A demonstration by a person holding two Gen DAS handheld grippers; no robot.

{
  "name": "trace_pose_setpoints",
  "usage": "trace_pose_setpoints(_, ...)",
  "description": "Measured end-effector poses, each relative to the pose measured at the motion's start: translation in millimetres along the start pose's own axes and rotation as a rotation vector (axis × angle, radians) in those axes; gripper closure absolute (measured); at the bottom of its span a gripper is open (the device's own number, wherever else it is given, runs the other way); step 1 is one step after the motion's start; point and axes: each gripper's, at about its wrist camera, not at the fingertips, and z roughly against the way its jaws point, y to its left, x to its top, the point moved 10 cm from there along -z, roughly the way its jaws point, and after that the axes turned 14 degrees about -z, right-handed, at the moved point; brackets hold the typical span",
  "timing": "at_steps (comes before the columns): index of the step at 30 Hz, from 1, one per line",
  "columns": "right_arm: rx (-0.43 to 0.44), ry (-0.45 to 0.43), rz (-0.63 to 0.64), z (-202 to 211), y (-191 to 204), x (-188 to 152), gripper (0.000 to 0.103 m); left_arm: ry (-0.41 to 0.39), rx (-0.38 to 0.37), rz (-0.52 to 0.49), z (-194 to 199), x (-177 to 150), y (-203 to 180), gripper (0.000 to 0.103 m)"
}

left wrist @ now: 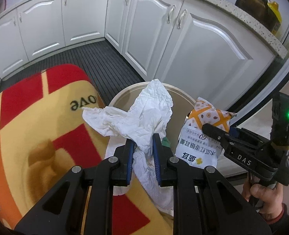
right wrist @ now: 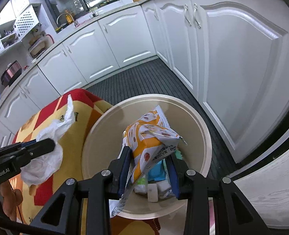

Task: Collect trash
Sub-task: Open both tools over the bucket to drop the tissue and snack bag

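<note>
Left gripper point(left wrist: 143, 144) fingers pinch crumpled tissue point(left wrist: 142, 117); right gripper point(right wrist: 149, 160) fingers clamp snack wrapper point(right wrist: 148, 143) above bin point(right wrist: 97, 137).

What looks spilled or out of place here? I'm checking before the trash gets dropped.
Nothing is spilled. The crumpled tissue and snack wrapper are gripped over or beside the bin, which already holds trash.

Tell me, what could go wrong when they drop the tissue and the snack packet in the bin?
The tissue in the left gripper seems to hang partly over the blanket, beside the bin, not fully over its opening. Let go now, it might land on the blanket.

The snack packet in the right gripper sits above the bin, but its lower end hangs near the front rim, so it could catch there.
</note>
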Motion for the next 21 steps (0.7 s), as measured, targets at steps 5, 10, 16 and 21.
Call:
trace_pose_setpoints(5,-0.014,0.013,-0.001,-7,-2,-1,0.068,0.002,0.007,-0.006,-7,0,-2,0.087)
trace_pose_setpoints(10,-0.03,0.022,0.005,-15,-1,1,0.068,-0.006,0.016,-0.018,-8,-1,-2,0.086)
trace_pose_setpoints(16,-0.055,0.013,0.003,-16,-5,1,0.051,-0.018,-0.002,0.021,-8,-3,2,0.048)
trace_pose_setpoints(21,-0.056,0.014,-0.002,-13,-6,0,0.051,-0.021,0.017,0.018,-6,-3,4,0.047)
